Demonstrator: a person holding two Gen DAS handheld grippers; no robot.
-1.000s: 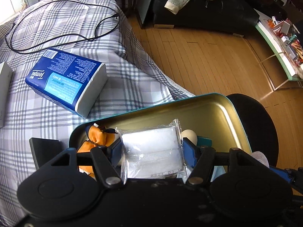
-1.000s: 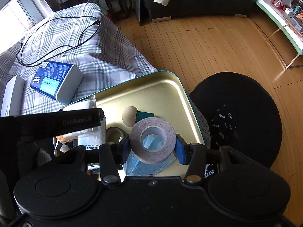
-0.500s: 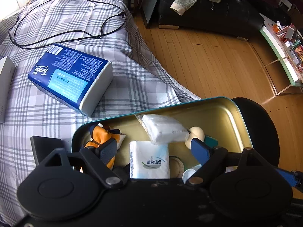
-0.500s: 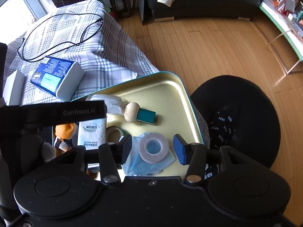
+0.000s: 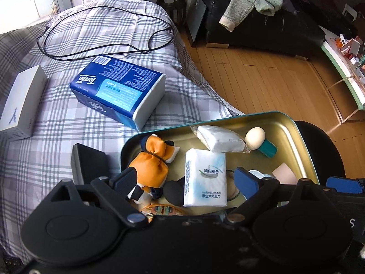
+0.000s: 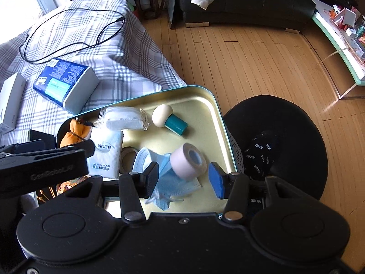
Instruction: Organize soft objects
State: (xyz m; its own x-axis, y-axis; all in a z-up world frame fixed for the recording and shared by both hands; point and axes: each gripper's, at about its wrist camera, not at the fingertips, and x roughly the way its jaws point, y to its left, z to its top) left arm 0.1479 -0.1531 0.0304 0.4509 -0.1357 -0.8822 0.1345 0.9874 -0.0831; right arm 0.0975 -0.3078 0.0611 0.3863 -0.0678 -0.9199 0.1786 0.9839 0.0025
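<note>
Gold-lined and teal-rimmed, a shallow metal tin (image 6: 219,114) sits at the edge of a plaid-covered bed (image 5: 68,123), holding an orange cloth pouch (image 5: 151,162), a white pocket tissue pack (image 5: 205,178), a clear-wrapped white pad (image 5: 220,138), a cream-headed teal applicator (image 6: 170,119), a blue face mask (image 6: 175,180) and a tape roll (image 6: 188,161). Above it, the left gripper (image 5: 187,179) is opening its jaws, gripping nothing. The right gripper (image 6: 183,179) is parted around the tape roll without touching it.
</note>
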